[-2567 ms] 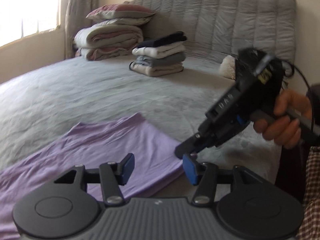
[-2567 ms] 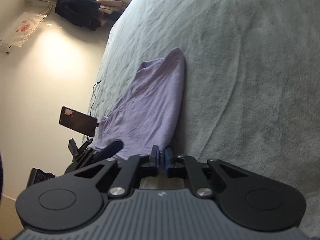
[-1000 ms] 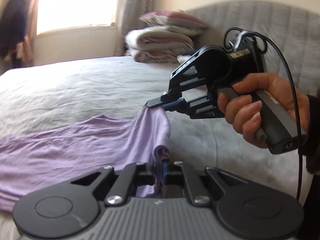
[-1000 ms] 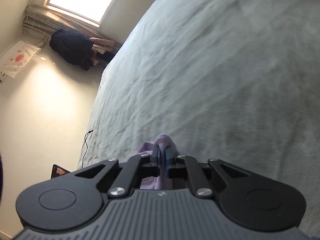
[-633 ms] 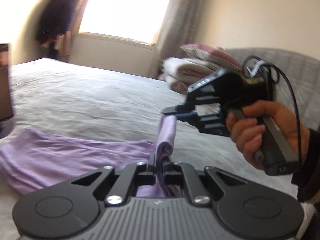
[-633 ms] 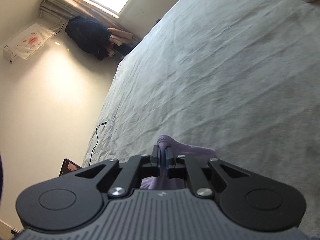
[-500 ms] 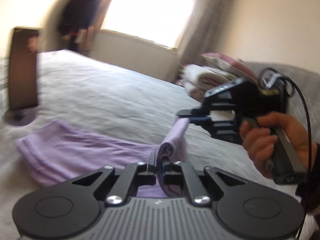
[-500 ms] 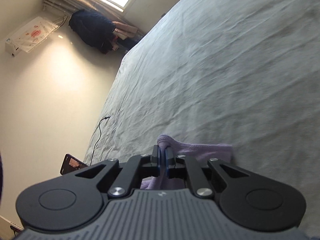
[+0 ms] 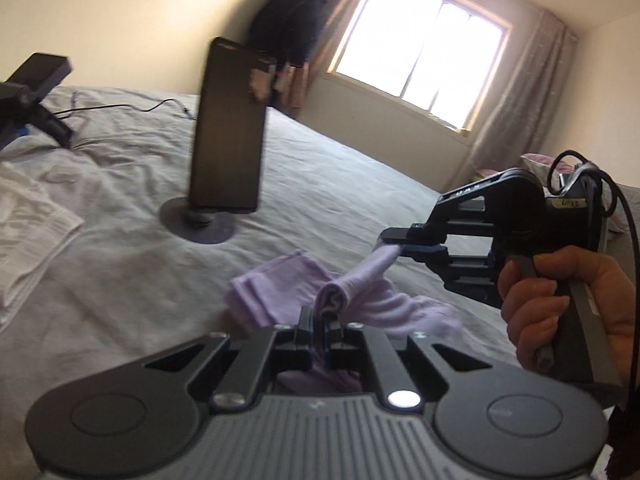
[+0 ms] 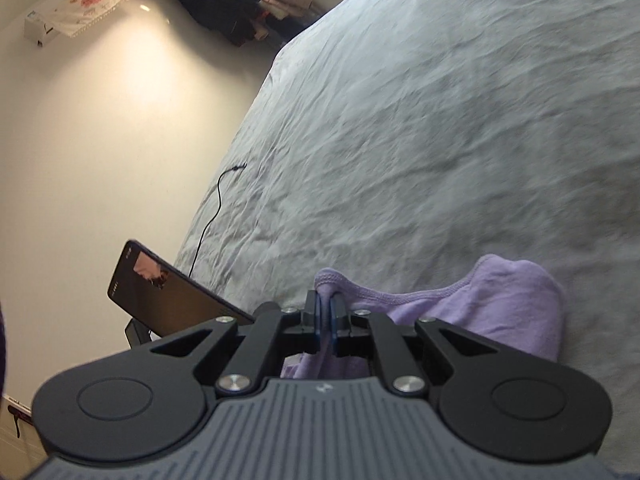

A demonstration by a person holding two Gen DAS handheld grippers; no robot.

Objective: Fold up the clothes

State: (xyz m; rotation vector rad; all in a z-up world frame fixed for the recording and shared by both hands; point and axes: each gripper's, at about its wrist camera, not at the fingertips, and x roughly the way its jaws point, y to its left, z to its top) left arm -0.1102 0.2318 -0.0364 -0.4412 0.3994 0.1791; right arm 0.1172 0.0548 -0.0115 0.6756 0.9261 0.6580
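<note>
A lilac garment (image 9: 276, 292) lies on the grey bed (image 9: 120, 280), doubled over on itself. My left gripper (image 9: 320, 322) is shut on one bunched corner of it, close to the camera. My right gripper (image 9: 394, 242), held in a hand (image 9: 560, 300), is shut on the other corner a little higher and to the right, and a band of cloth stretches between the two. In the right wrist view my right gripper (image 10: 326, 312) pinches the hemmed edge of the lilac garment (image 10: 512, 304), which hangs folded below and to the right.
A phone on a round stand (image 9: 228, 136) is upright on the bed just beyond the garment, also seen as the phone (image 10: 160, 296). A black device (image 9: 36, 88) and a cable (image 10: 212, 216) lie further left. White cloth (image 9: 24, 232) lies at the left. Window (image 9: 420, 52) behind.
Both grippers have carried the garment's corners across the bed toward the phone stand, folding the lilac cloth over itself. Both have stayed shut on the cloth since a second ago.
</note>
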